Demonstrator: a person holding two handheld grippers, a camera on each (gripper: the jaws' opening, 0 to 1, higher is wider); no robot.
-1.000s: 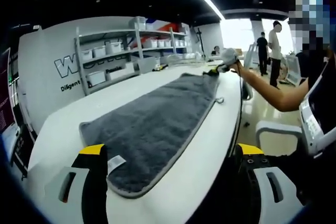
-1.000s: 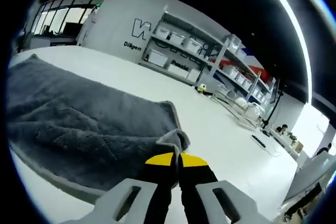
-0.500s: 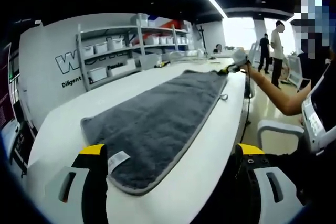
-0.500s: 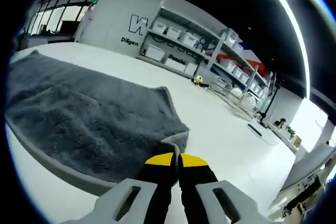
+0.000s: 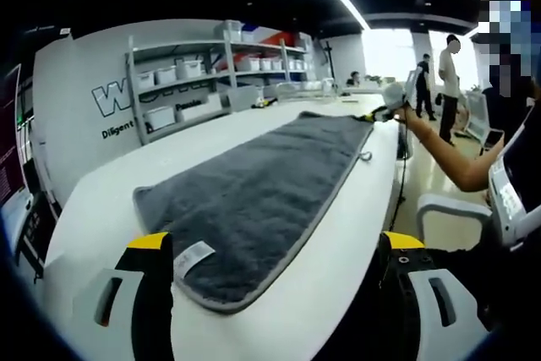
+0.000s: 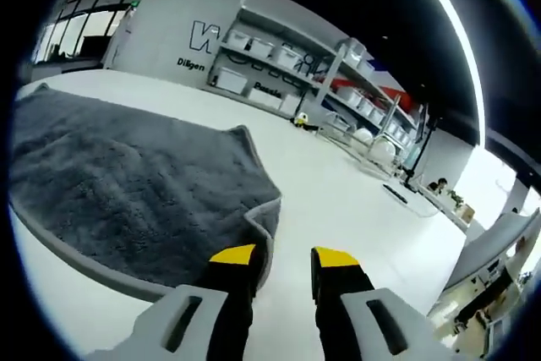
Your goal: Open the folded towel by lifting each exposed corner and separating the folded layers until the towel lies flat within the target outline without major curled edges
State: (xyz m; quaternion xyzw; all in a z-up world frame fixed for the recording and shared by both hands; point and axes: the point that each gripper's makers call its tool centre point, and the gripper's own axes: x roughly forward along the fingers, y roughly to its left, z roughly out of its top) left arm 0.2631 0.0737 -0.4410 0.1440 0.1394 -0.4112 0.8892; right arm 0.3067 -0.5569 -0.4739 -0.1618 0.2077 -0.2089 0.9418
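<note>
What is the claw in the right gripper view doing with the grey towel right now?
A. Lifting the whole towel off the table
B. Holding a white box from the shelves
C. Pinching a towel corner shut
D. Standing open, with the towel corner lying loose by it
D: the right claw has a clear gap between its yellow tips, and the grey towel lies on the white table.
</note>
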